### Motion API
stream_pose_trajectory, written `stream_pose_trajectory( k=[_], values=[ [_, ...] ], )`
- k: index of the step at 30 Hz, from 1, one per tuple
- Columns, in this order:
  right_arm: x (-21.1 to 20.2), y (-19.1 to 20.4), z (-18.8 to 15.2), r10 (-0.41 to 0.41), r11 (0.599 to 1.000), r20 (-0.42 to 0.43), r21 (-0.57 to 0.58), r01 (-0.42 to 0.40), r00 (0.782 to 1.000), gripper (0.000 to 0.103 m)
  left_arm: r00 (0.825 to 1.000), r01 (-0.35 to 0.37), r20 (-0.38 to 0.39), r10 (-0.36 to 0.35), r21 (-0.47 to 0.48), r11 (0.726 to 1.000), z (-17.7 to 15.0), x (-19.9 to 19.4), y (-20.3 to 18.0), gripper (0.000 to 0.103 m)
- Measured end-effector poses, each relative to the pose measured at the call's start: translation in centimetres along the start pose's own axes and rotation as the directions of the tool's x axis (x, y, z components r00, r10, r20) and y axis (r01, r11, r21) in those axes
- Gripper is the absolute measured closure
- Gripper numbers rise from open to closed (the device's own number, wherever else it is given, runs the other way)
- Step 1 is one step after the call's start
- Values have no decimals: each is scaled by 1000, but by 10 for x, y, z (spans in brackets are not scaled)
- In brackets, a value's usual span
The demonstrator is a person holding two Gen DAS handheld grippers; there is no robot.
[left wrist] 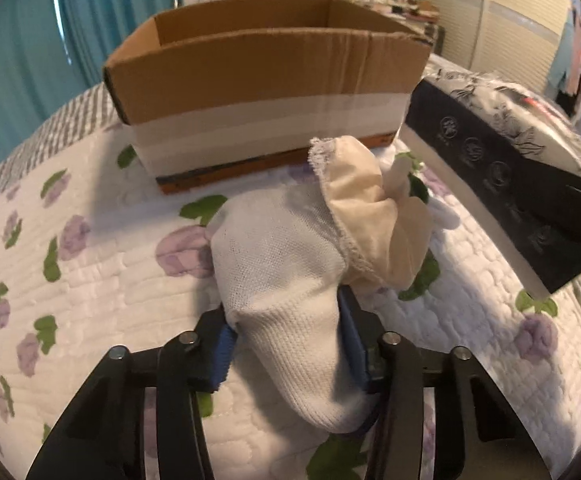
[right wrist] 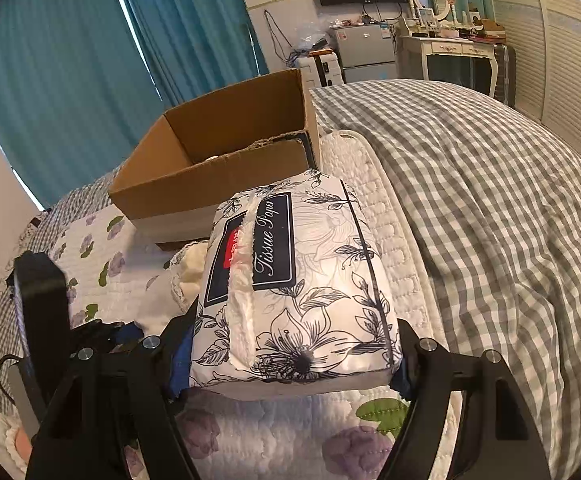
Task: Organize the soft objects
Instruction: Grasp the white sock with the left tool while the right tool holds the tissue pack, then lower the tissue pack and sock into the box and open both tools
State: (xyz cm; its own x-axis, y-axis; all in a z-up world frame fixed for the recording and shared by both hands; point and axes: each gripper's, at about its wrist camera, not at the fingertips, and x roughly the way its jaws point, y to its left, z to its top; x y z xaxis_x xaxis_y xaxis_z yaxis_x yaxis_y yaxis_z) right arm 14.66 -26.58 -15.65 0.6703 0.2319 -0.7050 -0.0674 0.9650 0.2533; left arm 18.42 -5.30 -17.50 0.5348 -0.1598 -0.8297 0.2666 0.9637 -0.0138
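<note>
- white knit glove [left wrist: 286,280], cream lining bunched at its cuff, clamped in the left gripper [left wrist: 290,356], lower centre
- floral tissue pack [right wrist: 294,292] squeezed by the right gripper [right wrist: 290,364], cardboard box [right wrist: 210,168] behind

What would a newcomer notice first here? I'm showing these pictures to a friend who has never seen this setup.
Probably the flower-printed tissue paper pack, clamped in the right tongs low in the right wrist view. Next, the white cloth bundle gripped by the left tongs above the floral quilt. Behind both stands an open cardboard box on the bed.
</note>
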Motion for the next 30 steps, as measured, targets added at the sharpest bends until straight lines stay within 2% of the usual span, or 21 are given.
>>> stream_pose_trajectory(
  k=[8, 16, 25, 30],
  values=[
    [-20, 5, -3, -5, 1000, 18, -20, 5, 1000, 29, 998, -37, 44, 37, -7, 999, -12, -46, 2, 62],
    [-68, 19, 6, 19, 999, 91, -37, -16, 996, 29, 990, -48, 132, 48, -3, 999, -14, -108, 5, 62],
    [-124, 51, 25, 41, 995, 169, -95, -25, 985, 29, 968, -39, 249, 43, -23, 999, 7, -166, 18, 62],
    [-147, 67, 48, 67, 990, 211, -136, -39, 975, 29, 956, -29, 290, 32, -15, 999, 23, -182, 20, 62]
  ],
)
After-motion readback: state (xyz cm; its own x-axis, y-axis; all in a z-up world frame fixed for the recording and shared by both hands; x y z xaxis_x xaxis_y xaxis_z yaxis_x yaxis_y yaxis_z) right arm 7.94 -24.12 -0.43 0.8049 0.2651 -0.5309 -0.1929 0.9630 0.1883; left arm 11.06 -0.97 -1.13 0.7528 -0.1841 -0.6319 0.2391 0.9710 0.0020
